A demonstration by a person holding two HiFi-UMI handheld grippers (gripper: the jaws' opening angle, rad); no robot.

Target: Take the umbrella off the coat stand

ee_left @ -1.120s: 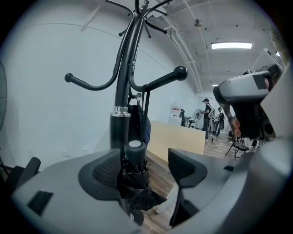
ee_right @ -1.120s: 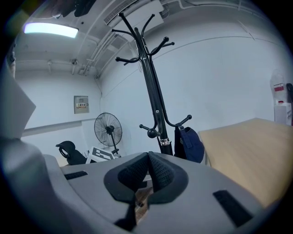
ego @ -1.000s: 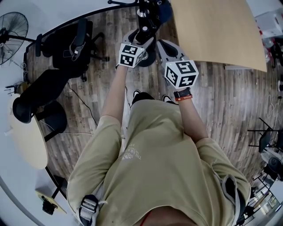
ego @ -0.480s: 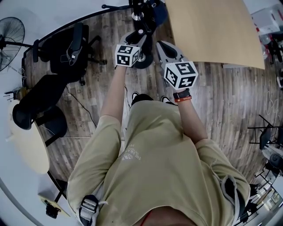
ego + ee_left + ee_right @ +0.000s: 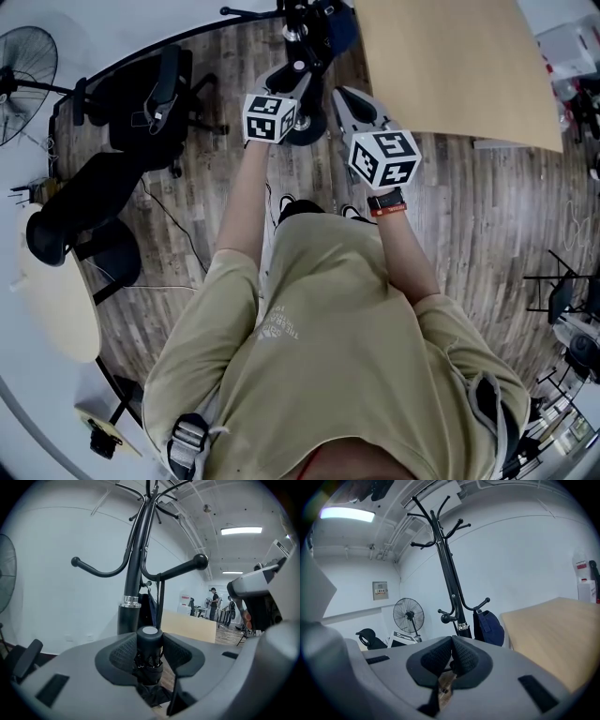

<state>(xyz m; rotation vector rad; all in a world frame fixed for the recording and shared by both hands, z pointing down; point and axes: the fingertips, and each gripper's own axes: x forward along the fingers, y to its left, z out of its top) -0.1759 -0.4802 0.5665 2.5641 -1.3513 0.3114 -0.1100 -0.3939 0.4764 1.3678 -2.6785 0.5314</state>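
Head view first: two grippers are reaching for the one coat stand (image 5: 298, 36). The left gripper (image 5: 292, 75) is right up against it and the right gripper (image 5: 349, 101) is just beside it.

In the left gripper view, the jaws have just been closing and are now clamping the capped end of the single folded umbrella (image 5: 149, 641). It is hanging close in front of the stand, its strap (image 5: 158, 597) apparently over a hook (image 5: 187, 565). I'd say it's gripped but not yet lifted off.

In the right gripper view, the jaws are pressing together, empty. One navy bag (image 5: 488, 626) is hanging on the stand.
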